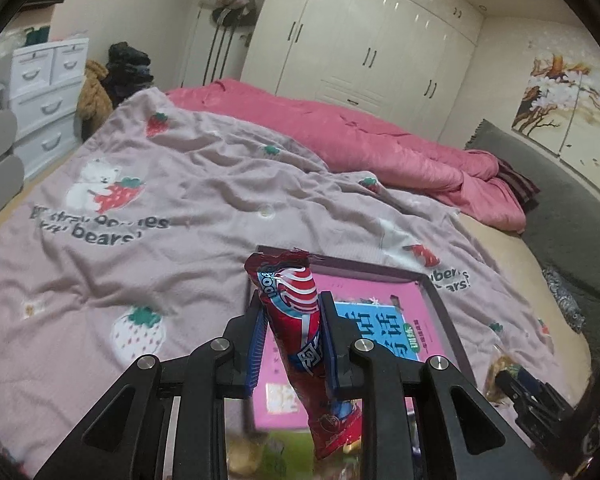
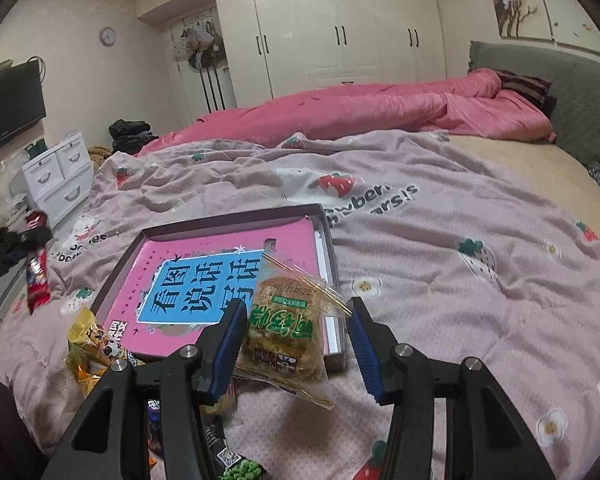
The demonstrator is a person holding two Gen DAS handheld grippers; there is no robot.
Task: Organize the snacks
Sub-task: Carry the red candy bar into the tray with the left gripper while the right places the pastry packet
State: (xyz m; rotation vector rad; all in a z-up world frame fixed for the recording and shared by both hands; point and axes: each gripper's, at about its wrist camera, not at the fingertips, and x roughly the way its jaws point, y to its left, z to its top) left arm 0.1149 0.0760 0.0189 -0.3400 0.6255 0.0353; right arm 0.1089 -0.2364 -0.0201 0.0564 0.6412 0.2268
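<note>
The red snack stick is up in the air, pinched in the left claw, w/ both blue pads pressed on its middle so it stands up tall and won't slip. The clear packet w/ green writing hangs in the right claw. The left pad touches it, but there is a gap on the other side, so I can't tell for sure if it is squeezed or just caught by a hidden corner. Both snacks are held over the near edge of the shallow box, prob. so they can be dropped in. The box sits on the pink strawberry blanket on the bed, and a pink book w/ a blue label lies flat inside it, taking up most of the room. More snacks wait just beside the box's near corner: a yellow packet and a green one low down. They lie loose on the blanket, so the sorting looks only begun.
</note>
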